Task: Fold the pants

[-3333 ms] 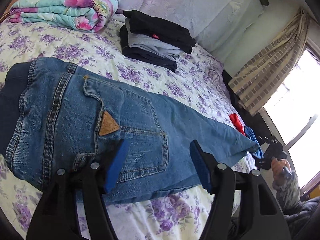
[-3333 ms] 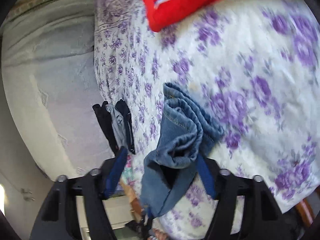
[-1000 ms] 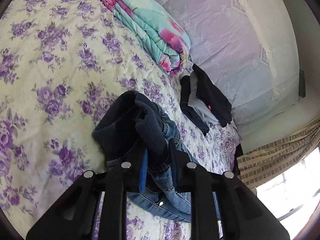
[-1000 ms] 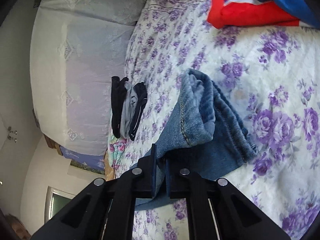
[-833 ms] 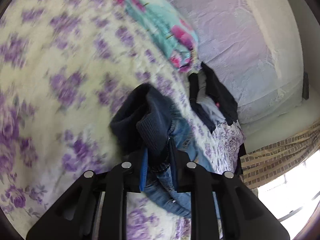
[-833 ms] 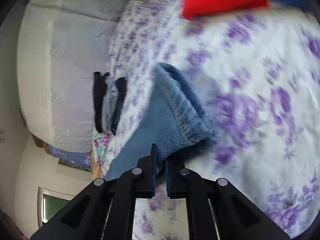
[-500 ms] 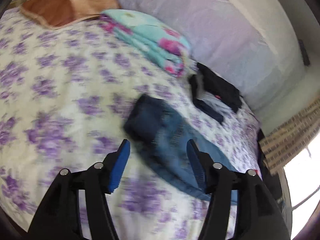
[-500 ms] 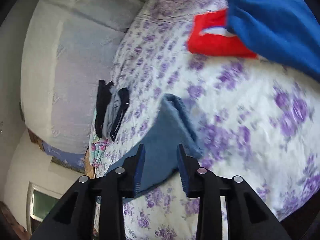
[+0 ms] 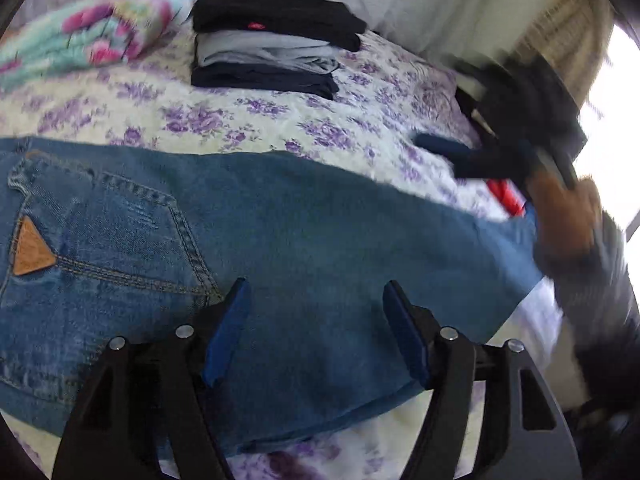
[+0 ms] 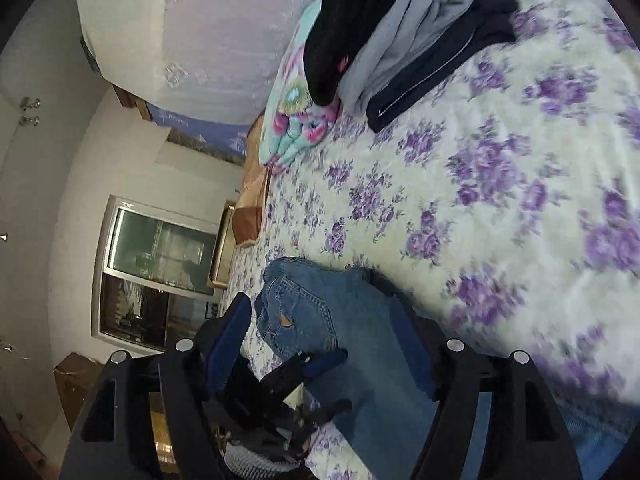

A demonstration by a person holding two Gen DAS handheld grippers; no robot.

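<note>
Between the blue pads of the left gripper (image 9: 316, 330) nothing is caught: its jaws are opening, and the jeans (image 9: 280, 248) lie flat beneath them on the bed (image 9: 360, 120). The right gripper (image 10: 322, 344) is likewise released, jaws opening, with the denim spread below and not pinched. Each gripper has two black rigid fingers faced with blue pads. The one pair of jeans is mid-blue denim with orange topstitching, a stitched back pocket and a tan triangular patch (image 9: 31, 249); it lies lengthwise across the near part of the bed, the waist end toward the left of the left wrist view and the hem toward the bed's right edge, where a hand (image 9: 568, 220) holds the blurred right gripper. The bed cover is cream with purple flowers and soft creases. Toward the far edge stands one stack of three folded garments (image 9: 272, 44), black over grey over navy, with bare cover between it and the jeans. One folded floral quilt (image 9: 80, 40) lies beside the stack toward the far left corner.
</note>
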